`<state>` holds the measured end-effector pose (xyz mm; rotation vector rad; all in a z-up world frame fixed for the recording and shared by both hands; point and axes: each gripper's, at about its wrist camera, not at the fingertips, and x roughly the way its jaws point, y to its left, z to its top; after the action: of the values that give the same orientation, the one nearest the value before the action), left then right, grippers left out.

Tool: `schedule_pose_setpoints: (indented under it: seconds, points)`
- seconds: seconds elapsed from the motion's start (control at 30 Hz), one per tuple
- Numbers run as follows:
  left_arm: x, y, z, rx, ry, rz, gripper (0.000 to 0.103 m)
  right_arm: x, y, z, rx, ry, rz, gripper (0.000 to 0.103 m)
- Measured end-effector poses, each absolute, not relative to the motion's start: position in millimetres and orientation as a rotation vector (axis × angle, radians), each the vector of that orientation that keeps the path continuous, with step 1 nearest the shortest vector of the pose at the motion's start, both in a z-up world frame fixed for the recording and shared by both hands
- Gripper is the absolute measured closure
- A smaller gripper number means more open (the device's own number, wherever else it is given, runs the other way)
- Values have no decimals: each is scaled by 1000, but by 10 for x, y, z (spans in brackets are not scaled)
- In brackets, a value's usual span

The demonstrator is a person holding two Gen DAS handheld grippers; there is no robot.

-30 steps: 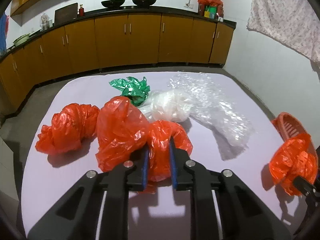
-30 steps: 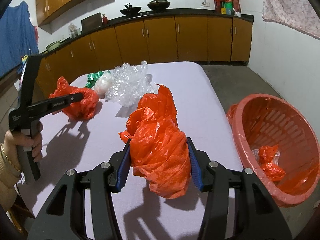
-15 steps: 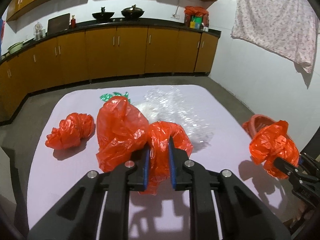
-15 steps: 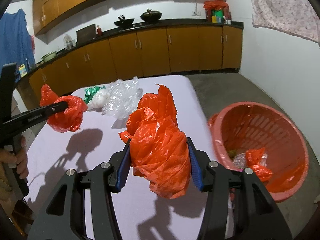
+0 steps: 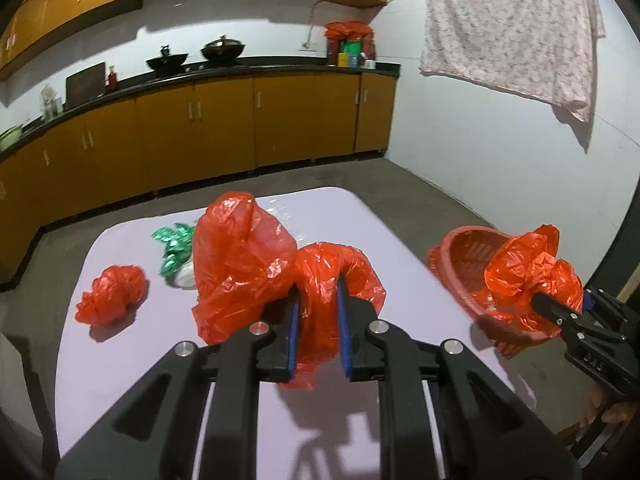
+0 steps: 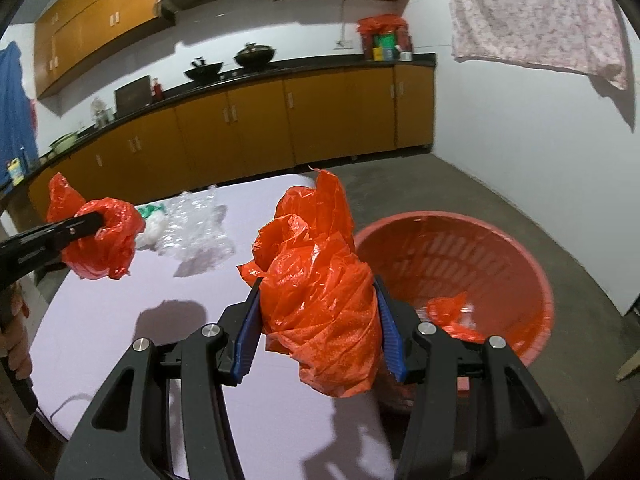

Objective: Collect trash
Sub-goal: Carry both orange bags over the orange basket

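My left gripper (image 5: 318,304) is shut on a crumpled red plastic bag (image 5: 256,268) and holds it above the lilac table (image 5: 120,360). The same bag shows in the right wrist view (image 6: 100,236). My right gripper (image 6: 318,320) is shut on another red plastic bag (image 6: 320,292), held at the table's right edge beside the red basket (image 6: 532,272). That bag also shows in the left wrist view (image 5: 528,272), in front of the basket (image 5: 452,256). Red scraps (image 6: 452,312) lie in the basket.
On the table lie a small red bag (image 5: 110,294), a green wrapper (image 5: 174,248), a white bag (image 6: 150,232) and clear bubble wrap (image 6: 196,224). Orange kitchen cabinets (image 5: 240,128) run along the back wall. A cloth (image 5: 512,28) hangs on the right wall.
Both grippers have risen with their bags. My left lifted its bag off the table. My right carried its bag rightward to the basket.
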<state>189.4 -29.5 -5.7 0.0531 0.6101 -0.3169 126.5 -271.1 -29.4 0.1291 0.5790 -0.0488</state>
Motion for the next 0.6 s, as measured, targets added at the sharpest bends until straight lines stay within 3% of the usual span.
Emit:
schedule_pose_setpoints:
  seconds: [0.6]
  points:
    - [1815, -1443, -50, 127, 598, -499, 86, 1083, -3407, -277, 185, 553, -228, 51]
